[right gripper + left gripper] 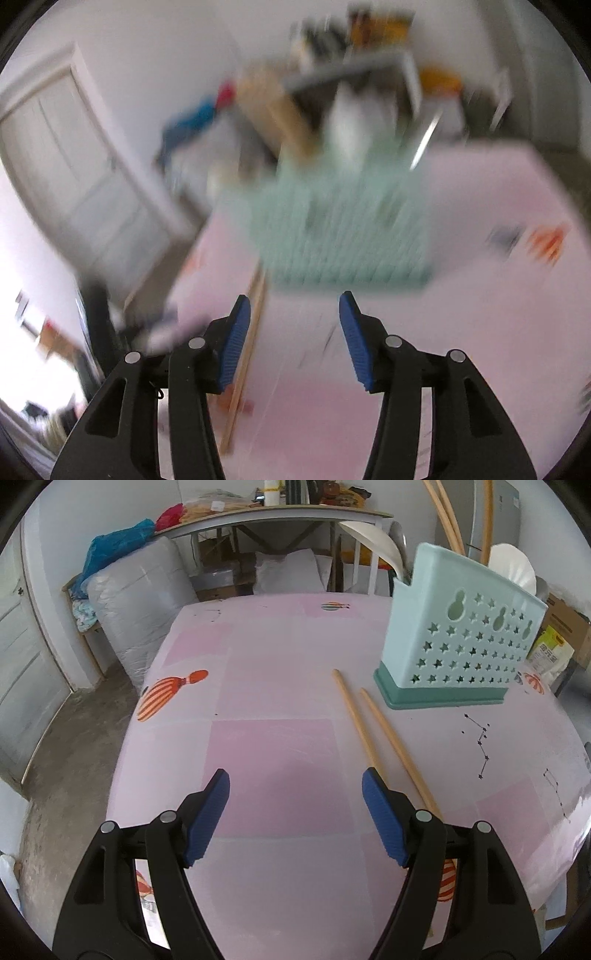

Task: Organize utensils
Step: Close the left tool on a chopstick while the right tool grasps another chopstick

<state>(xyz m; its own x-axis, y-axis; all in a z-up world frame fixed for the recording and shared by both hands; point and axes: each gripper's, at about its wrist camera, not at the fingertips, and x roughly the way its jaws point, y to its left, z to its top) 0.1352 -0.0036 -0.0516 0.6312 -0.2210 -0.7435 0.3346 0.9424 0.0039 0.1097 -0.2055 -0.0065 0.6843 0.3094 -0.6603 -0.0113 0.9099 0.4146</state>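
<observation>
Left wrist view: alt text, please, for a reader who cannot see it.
Two wooden chopsticks lie on a pink patterned tablecloth, beside a mint-green perforated plastic utensil holder holding more sticks. The open, empty left gripper hovers above the cloth.

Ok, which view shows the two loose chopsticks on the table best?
The left wrist view: both chopsticks lie sharp on the pink tablecloth, side by side left of the teal utensil holder, their near ends hidden behind a finger. The right wrist view is motion-blurred and shows only a tan streak.
</observation>
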